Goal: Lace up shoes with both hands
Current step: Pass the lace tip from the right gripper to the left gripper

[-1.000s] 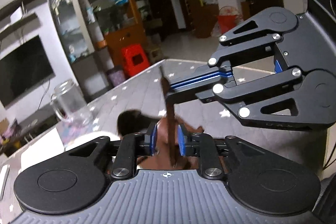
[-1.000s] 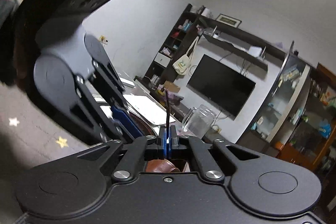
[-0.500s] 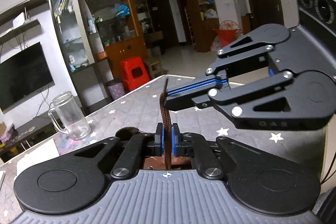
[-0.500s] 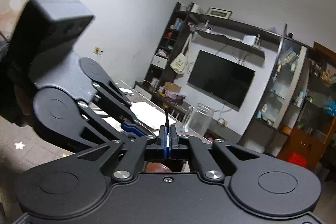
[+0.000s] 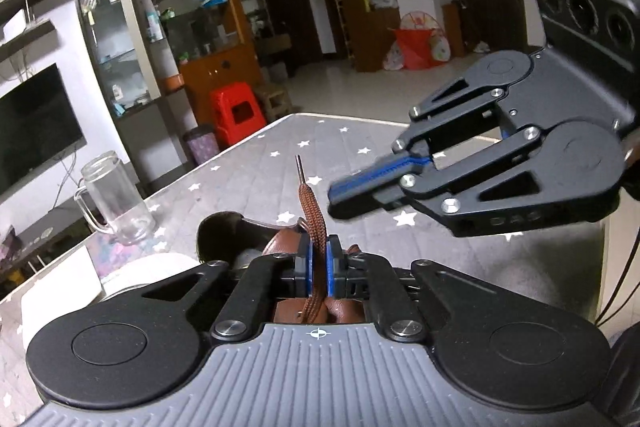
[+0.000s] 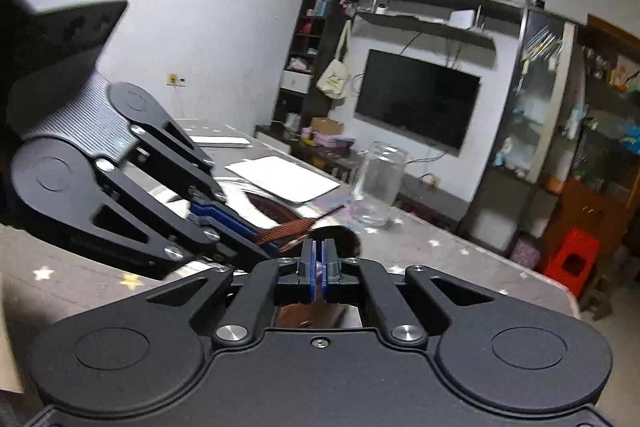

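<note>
Left wrist view: the left tool, at lower centre of the frame, is clenched on the brown shoelace, which stands up between the blue pads and ends in a dark tip at mid-frame. The brown leather shoe lies directly behind and beneath the pads, its dark opening showing to the left of the lace. The right tool enters from the right of the frame, its jaws pressed together with nothing seen between them, its tip close to the lace but apart from it. A clear glass mug stands at left on the star-patterned worktop.

Right wrist view: the right tool, at lower centre, has its blue pads nearly touching; whether anything is pinched there cannot be told. The left tool reaches in from the left of the frame, gripping the shoelace, which juts rightward past its tip. The shoe shows brown below the pads. The glass mug stands right of centre beside a white sheet.
</note>
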{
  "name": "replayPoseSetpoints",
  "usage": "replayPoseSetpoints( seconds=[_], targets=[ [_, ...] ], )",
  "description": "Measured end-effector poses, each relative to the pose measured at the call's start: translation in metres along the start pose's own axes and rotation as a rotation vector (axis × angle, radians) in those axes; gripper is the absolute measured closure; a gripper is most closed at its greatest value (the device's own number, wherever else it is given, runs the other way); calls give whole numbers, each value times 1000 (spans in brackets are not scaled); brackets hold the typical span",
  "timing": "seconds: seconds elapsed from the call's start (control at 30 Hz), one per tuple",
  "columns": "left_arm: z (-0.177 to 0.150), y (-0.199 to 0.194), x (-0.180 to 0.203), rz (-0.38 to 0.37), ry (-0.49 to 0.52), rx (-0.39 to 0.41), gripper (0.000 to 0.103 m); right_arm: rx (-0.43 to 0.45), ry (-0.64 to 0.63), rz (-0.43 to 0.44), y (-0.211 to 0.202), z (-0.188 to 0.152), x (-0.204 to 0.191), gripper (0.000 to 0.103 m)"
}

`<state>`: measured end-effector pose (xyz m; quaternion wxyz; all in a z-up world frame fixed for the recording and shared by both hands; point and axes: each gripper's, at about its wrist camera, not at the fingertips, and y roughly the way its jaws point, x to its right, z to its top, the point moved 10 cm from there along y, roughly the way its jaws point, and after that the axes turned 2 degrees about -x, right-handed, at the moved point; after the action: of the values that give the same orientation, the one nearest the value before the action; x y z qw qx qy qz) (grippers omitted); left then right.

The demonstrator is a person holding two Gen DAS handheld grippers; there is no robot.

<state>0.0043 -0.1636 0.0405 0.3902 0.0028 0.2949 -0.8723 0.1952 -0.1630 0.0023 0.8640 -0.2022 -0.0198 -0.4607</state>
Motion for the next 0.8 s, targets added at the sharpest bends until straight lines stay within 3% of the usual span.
replayPoseSetpoints(
  seconds=[0.13,0.2,0.3,0.43,0.53,0.63,0.8],
  targets=[
    [-3,-1,-2,-12,14,0,96,-7,173,147,-6,0,3,86],
    [-5,-3,1,-25,30,5,96,-6,207,166,-5,4,8,79],
    [-8,-4,3,-39,36,9,96,-14,257,198,-3,6,12,77],
    [-11,-5,3,-38,30,14,96,-8,344,233,-1,7,17,77],
    [-12,-5,-2,-19,1,22,96,-16,357,229,-1,5,19,100],
    [-13,-5,-6,-11,-22,26,96,-19,347,206,-1,2,19,100],
    [-14,-5,6,-43,21,7,96,-21,306,184,-4,-1,16,100]
  ],
)
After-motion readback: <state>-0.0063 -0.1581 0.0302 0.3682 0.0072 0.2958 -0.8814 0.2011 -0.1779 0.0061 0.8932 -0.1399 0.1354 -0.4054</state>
